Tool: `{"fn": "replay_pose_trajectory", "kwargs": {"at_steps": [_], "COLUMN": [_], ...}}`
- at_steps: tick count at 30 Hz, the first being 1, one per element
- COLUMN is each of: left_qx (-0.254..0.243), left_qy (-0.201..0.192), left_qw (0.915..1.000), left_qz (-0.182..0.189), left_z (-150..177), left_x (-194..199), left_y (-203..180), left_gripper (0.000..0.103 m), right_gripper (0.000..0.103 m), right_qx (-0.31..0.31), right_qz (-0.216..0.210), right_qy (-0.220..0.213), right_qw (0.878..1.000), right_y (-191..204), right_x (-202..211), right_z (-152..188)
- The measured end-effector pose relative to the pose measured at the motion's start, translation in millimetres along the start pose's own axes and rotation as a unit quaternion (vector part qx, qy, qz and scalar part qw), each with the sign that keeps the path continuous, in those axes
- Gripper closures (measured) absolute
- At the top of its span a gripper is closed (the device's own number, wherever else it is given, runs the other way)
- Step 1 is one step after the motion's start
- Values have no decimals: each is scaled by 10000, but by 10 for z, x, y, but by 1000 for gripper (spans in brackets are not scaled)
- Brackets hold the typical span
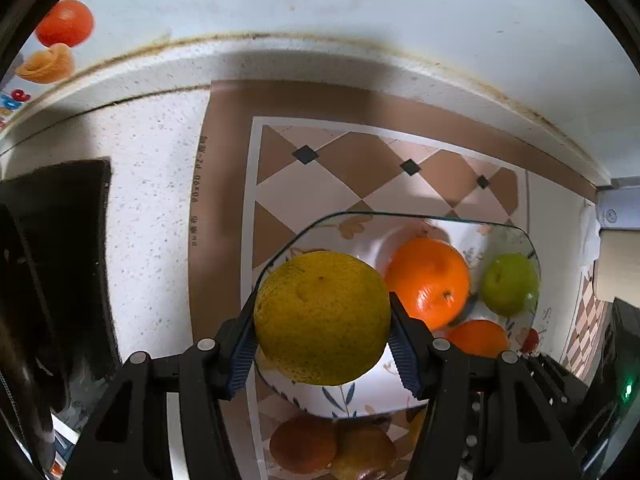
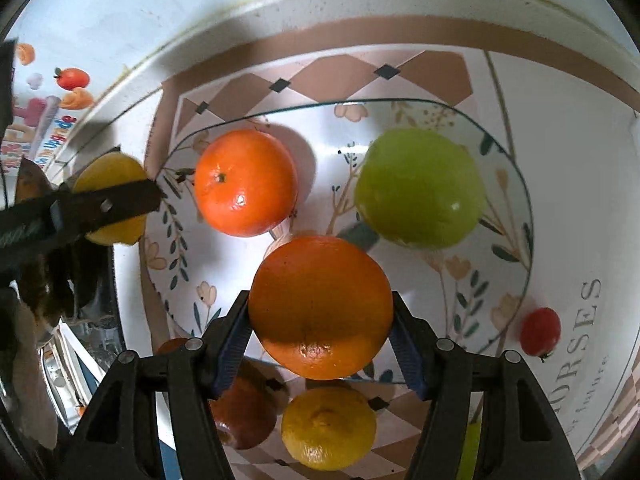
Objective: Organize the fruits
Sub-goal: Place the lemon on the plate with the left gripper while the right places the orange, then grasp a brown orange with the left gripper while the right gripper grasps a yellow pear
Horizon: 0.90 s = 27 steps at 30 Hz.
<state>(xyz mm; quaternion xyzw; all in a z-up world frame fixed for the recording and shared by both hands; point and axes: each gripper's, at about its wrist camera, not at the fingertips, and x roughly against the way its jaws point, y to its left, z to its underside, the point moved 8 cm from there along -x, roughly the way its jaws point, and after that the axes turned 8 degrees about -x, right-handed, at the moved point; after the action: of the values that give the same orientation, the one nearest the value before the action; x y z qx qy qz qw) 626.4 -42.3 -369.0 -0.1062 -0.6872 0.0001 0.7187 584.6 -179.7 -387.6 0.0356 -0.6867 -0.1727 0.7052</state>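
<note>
Both grippers are loaded, and the step in hand is judged to be delivery of fruit into the glass bowl (image 2: pixel 524 216). A yellow citrus (image 1: pixel 322 318) is clamped between the pads of the left gripper (image 1: pixel 322 320) and is held above the bowl's near-left rim, not yet over the middle. An orange (image 2: pixel 320 306) is pinched in the right gripper (image 2: pixel 320 312) over the bowl's near part; whether it touches the bottom cannot be told. Already in the bowl: a tangerine (image 2: pixel 246 182) at the back left and a green apple (image 2: pixel 420 188) at the back right, apart from each other. Outside the bowl, on the patterned mat (image 2: pixel 432 68), a second yellow citrus (image 2: pixel 328 428) and a dark red fruit (image 2: pixel 244 416) are seen near the camera, and a cherry tomato (image 2: pixel 540 332) lies just beside the right rim. Next move, as judged: the orange is to be lowered into the free gap in front of the tangerine and apple and let go gently, since round fruit may roll; the left citrus is then to be carried inward past the rim, clear of the right gripper.
</note>
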Motion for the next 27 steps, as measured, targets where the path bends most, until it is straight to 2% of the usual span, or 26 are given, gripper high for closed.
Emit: {"fn": "replay_pose_trajectory", "kwargs": {"at_steps": [4,7,8,9,10,11,15,18,23,27], "left_qx": [59,161,165,146,114,95,46,68,68,63], "left_qy": [203,288,248,181,107,50,-169,-336,-646,-933], "left_qw": [9996,9994,9995,9996,9997,9997,9991,9984,9963,9933], "left_qz": [-162,-105,-91,-131,-176,-206,-384,-449,-572,-683], "left_z": [-44,-44,-49,-72,-87,-97,-40,100,501,772], "left_x": [-106,-138,-116,-96,-59,-24,151,251,420,556], "left_y": [52,71,68,76,78,82,98,74,65,32], "left_gripper": [47,46,32,9,3,2,2,2,2,2], "right_gripper": [36,35,35,25,17,5,5,5,5,5], "right_qx": [-70,-86,-110,-124,-138,-152,-59,45,100,170], "right_qz": [14,90,108,121,72,22,64,288,635,727], "right_qy": [108,229,318,367,414,322,184,-100,-491,-715], "right_qw": [9999,9997,9994,9992,9990,9994,9998,9995,9967,9946], "right_y": [12,11,0,-22,-21,-20,-3,-59,-196,-276], "right_x": [-79,-115,-133,-140,-140,-78,54,243,462,626], "right_z": [-27,-13,-2,10,27,33,31,53,158,297]}}
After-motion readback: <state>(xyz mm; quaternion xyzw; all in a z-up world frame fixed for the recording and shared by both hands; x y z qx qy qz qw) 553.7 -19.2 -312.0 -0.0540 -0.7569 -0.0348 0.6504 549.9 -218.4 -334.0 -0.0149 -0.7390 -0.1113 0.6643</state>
